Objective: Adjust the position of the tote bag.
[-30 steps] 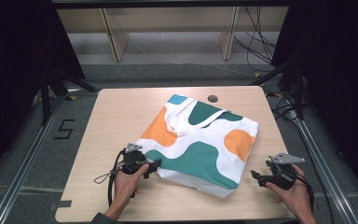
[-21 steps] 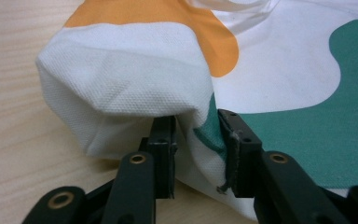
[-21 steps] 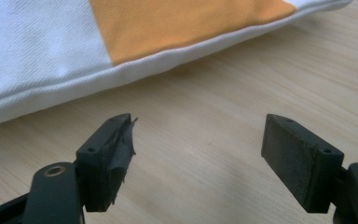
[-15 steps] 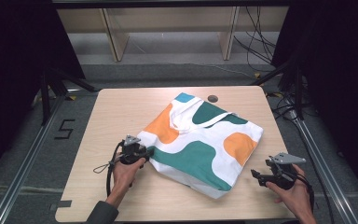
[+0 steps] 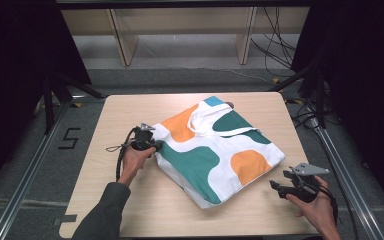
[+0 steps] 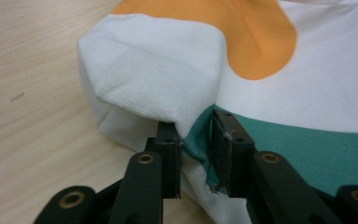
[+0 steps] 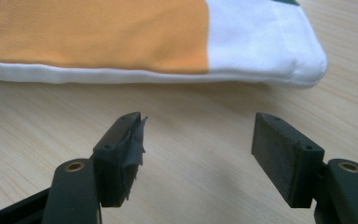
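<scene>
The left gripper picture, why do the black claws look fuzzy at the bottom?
In the left gripper view the jaw bases sit too near the lens, so they blur, while the tote bag weave stays sharp. In the high view, the surroundings fall dark and the table is evenly lit.

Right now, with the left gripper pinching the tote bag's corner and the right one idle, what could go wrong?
1. The left gripper clamps only a thin fold at the tote bag corner; a harder pull may slip it free.
2. The bag's handles lie loose on top and could bunch or catch if dragged.
3. The right gripper, jaws apart and lately narrowing, is off the bag's edge on the table, so nothing steadies that side.
</scene>
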The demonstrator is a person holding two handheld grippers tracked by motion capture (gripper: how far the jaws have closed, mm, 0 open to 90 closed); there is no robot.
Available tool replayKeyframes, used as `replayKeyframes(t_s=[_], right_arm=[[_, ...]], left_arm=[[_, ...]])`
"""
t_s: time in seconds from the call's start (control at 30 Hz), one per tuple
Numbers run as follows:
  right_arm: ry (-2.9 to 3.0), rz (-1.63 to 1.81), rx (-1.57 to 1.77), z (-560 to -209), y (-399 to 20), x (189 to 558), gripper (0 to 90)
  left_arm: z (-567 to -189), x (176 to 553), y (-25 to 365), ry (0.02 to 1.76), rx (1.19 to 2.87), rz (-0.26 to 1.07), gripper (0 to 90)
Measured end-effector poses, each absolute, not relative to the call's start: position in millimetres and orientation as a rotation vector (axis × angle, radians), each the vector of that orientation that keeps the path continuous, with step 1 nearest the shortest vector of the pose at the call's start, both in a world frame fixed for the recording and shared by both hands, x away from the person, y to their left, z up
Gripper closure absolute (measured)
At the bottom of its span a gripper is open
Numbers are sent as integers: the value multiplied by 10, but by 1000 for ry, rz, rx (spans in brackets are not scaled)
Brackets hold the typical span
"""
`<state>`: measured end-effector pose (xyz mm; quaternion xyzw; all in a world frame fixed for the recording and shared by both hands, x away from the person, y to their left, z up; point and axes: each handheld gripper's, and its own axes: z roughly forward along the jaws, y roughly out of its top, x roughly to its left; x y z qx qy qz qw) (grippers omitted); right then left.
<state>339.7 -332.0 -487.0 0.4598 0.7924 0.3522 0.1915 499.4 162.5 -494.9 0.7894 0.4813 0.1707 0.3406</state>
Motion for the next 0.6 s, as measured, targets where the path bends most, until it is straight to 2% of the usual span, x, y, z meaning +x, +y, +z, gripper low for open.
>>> replayKeyframes(t_s=[0.07, 0.1, 0.13, 0.2, 0.27, 0.3, 0.33, 0.37, 0.6], right_arm=[[2252, 1007, 1259, -4856, -3353, 3420, 345], [2234, 1006, 1259, -4844, -3376, 3443, 345], [2234, 1006, 1259, -4844, -3376, 3443, 345], [2214, 1044, 1251, -4809, -3392, 3492, 352], [2218, 1050, 1246, -4794, -3390, 3519, 358], [2207, 1063, 1249, -4754, -3375, 3572, 366], [2207, 1063, 1249, -4754, -3375, 3572, 366], [2195, 1046, 1262, -4720, -3362, 3628, 374], [2138, 1031, 1239, -4662, -3396, 3902, 366]], left_arm=[[-4921, 4992, 1617, 1271, 2028, 448, 659], [-4898, 4957, 1610, 1271, 2017, 477, 576], [-4867, 4906, 1617, 1262, 2027, 509, 576], [-4811, 4777, 1635, 1242, 2027, 498, 482], [-4731, 4623, 1675, 1214, 2028, 491, 450], [-4677, 4462, 1697, 1234, 1967, 449, 420], [-4677, 4462, 1697, 1234, 1967, 449, 411], [-4649, 4299, 1700, 1217, 1935, 386, 402], [-4699, 3887, 1597, 1167, 1878, 299, 359]])
